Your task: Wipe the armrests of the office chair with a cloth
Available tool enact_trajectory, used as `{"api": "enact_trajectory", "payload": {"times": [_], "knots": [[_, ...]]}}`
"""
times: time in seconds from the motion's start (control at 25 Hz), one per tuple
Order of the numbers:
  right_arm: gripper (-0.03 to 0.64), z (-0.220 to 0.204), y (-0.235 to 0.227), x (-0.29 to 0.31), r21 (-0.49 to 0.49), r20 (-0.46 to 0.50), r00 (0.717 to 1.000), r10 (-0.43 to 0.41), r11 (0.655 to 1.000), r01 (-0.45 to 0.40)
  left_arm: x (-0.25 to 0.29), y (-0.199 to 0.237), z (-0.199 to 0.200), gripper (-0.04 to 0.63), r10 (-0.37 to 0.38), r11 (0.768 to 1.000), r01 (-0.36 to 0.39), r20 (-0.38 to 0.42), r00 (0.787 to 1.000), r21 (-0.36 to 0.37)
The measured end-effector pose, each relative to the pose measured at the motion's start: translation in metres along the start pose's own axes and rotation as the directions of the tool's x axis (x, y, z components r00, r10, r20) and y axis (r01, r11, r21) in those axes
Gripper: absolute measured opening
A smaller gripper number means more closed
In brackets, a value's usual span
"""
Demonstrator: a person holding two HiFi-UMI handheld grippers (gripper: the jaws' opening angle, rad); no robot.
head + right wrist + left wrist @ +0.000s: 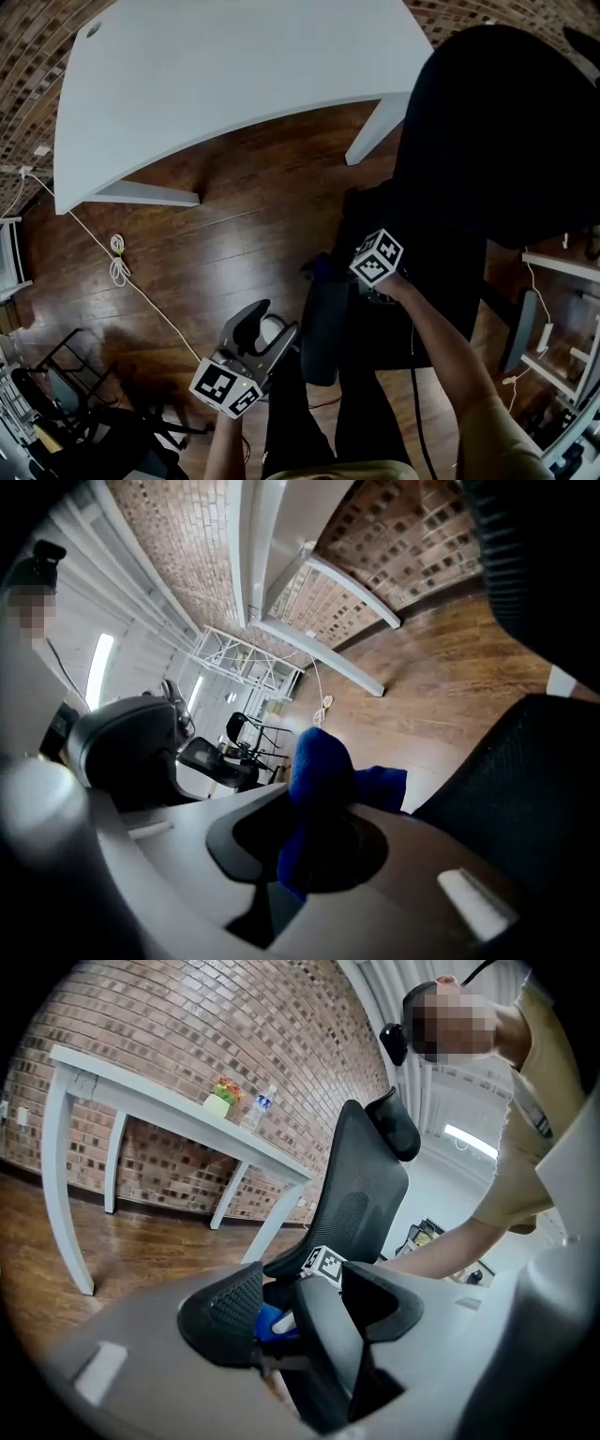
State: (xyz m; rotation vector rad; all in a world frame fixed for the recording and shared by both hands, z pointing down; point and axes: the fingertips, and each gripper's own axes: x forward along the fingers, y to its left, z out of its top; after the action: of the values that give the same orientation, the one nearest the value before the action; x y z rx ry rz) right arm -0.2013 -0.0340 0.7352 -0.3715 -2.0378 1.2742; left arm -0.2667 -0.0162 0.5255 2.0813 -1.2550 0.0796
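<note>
The black office chair [497,141] stands at the right in the head view, its left armrest [321,328] pointing toward me. My right gripper [328,272] is at the far end of that armrest, shut on a blue cloth [321,268]. In the right gripper view the bunched cloth [319,771] fills the space between the jaws of the right gripper [314,841]. My left gripper [267,333] hangs open just left of the armrest. In the left gripper view the armrest [323,1344] lies ahead of the left gripper [305,1312], with the cloth [272,1321] behind it.
A white desk [234,66] spans the top over a wooden floor; a bottle [261,1108] stands on it. A white cable [117,258] lies on the floor. A black rack [75,394] sits at lower left. The chair's other armrest [520,328] is at right.
</note>
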Motion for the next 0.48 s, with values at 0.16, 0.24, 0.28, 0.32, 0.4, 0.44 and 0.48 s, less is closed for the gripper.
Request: {"api": "enact_trajectory", "payload": {"times": [0.16,0.24,0.28,0.32,0.4,0.44,0.48], "knots": [[0.032,-0.003,0.01,-0.006,0.075,0.043,0.993,0.109,0.991,-0.112,-0.001,-0.004,0.001,0.247,-0.005,1.0,0.005,0.0,1.0,-0.001],[0.032,-0.003,0.016,-0.01,0.091,0.069,0.987,0.148,0.984,-0.154,0.0,-0.005,0.002,0.247,-0.006,1.0,0.006,-0.001,1.0,0.001],[0.032,-0.003,0.02,-0.012,0.089,0.081,0.983,0.167,0.981,-0.174,0.0,-0.005,0.001,0.247,-0.005,1.0,0.005,-0.001,1.0,0.001],[0.032,-0.002,0.024,-0.014,0.081,0.093,0.978,0.188,0.977,-0.195,0.0,-0.005,0.0,0.247,-0.004,1.0,0.004,-0.001,1.0,0.0],[0.032,0.002,0.036,-0.018,0.059,0.118,0.962,0.245,0.966,-0.254,0.001,-0.003,-0.002,0.247,0.0,1.0,0.0,-0.001,1.0,-0.003],[0.032,0.004,0.043,-0.019,0.05,0.132,0.95,0.284,0.955,-0.293,0.001,-0.002,-0.003,0.247,0.001,1.0,-0.001,-0.003,1.0,-0.004],[0.032,0.007,0.051,-0.022,0.041,0.146,0.934,0.326,0.941,-0.335,0.002,-0.001,-0.004,0.247,0.002,1.0,-0.002,-0.004,1.0,-0.006]]}}
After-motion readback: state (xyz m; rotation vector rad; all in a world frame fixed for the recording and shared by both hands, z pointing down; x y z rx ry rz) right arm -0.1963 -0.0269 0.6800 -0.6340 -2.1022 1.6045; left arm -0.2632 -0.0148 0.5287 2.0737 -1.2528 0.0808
